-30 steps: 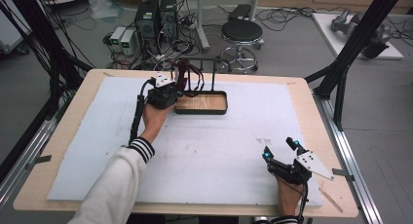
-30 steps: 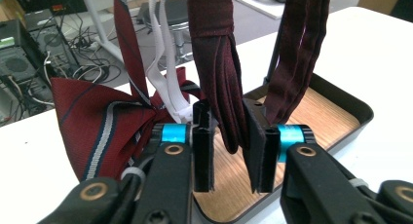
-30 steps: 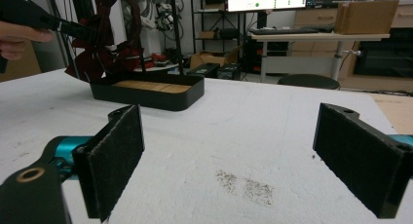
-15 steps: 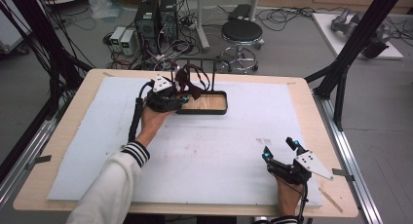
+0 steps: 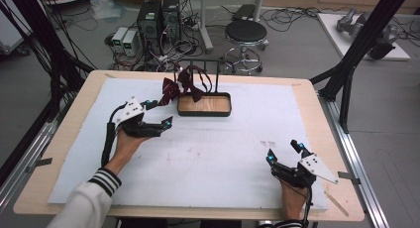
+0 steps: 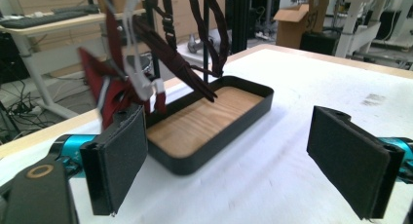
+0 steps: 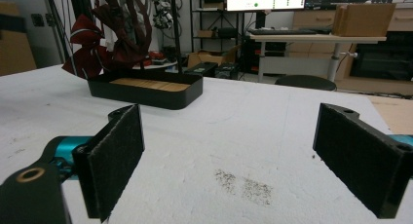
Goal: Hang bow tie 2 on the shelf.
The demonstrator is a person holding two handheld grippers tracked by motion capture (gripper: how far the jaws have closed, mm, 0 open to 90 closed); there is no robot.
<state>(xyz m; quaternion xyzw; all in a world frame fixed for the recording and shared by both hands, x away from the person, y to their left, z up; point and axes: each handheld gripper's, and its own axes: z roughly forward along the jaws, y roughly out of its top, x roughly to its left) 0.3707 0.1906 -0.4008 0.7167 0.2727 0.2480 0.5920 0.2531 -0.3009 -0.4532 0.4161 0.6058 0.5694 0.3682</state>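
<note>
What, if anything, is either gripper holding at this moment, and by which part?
Nothing is held: the left gripper and right gripper are both open and empty.

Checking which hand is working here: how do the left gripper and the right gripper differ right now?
The left gripper sits far up the table beside the black tray with its dark red straps; the right gripper rests near the front edge, apart from the tray. The left gripper's jaws have just been opening, with nothing between them. Both stand open and empty over the white mat.
</note>
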